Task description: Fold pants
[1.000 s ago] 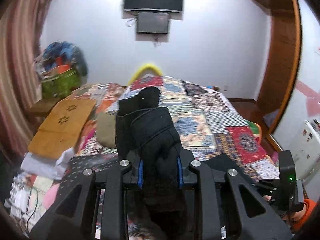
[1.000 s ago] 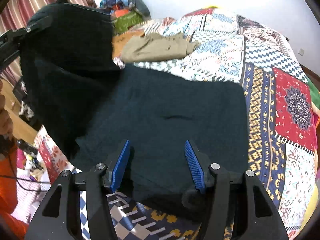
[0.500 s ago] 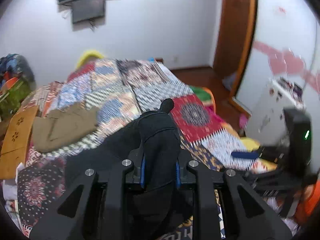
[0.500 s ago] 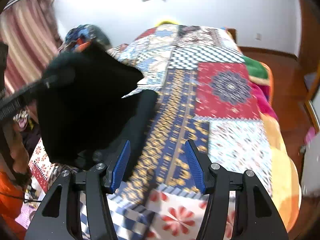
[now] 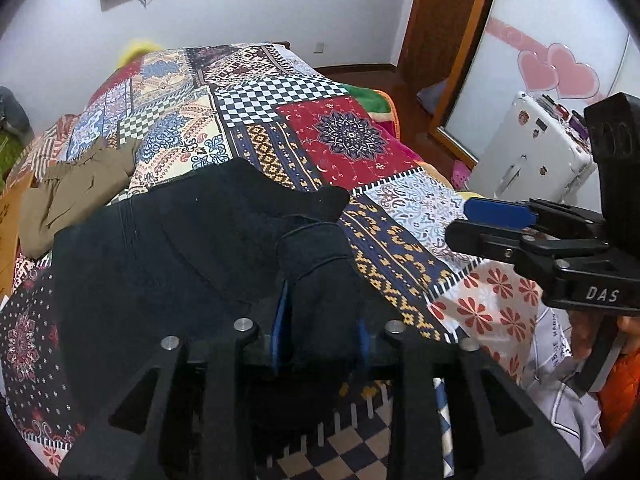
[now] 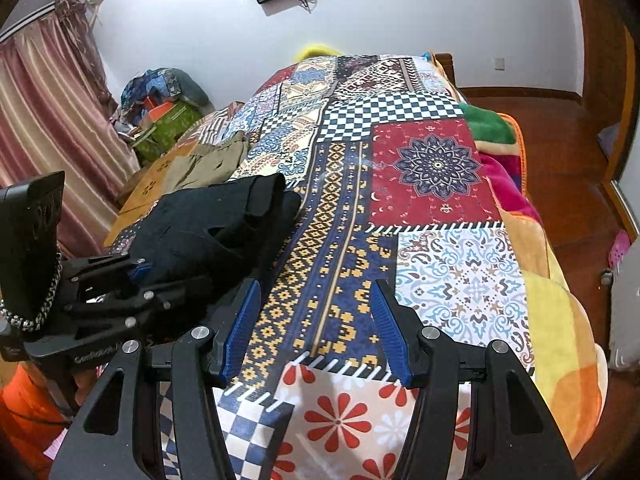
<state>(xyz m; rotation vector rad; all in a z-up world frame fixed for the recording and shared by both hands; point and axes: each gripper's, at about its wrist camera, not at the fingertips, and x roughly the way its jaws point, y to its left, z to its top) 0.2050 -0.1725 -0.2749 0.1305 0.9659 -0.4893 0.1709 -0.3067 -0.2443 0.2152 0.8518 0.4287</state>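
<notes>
**newbie_ops:** how far along is the fold? can't tell from my end

**me:** going camera by camera; left wrist first: my left gripper point(image 5: 320, 320) is clamped on a bunched edge of the black pants point(image 5: 180, 248), blue pads squeezed against the wad of cloth; the rest of the pants lies on the patchwork quilt point(image 5: 400, 240) in a thick doubled slab, so I'd say at least one fold is in; the edge I'm holding isn't laid flat yet; off to the side sits a tan garment point(image 5: 68, 196), not touching my job as far as I can see; my right gripper point(image 5: 476, 222) shows at the right edge, side-on

**newbie_ops:** and the right cam?

**me:** right gripper point(image 6: 316, 320) has its fingers spread wide with nothing between them, hanging over bare quilt point(image 6: 440, 272) just beside the pants point(image 6: 208, 216); left gripper point(image 6: 132, 276) visible there, gripping the dark fabric; top layer looks lumpy and raised

**newbie_ops:** so what's left?

**me:** my guess: set that edge down, let go, smooth it; maybe one more fold; past halfway, not done
</notes>
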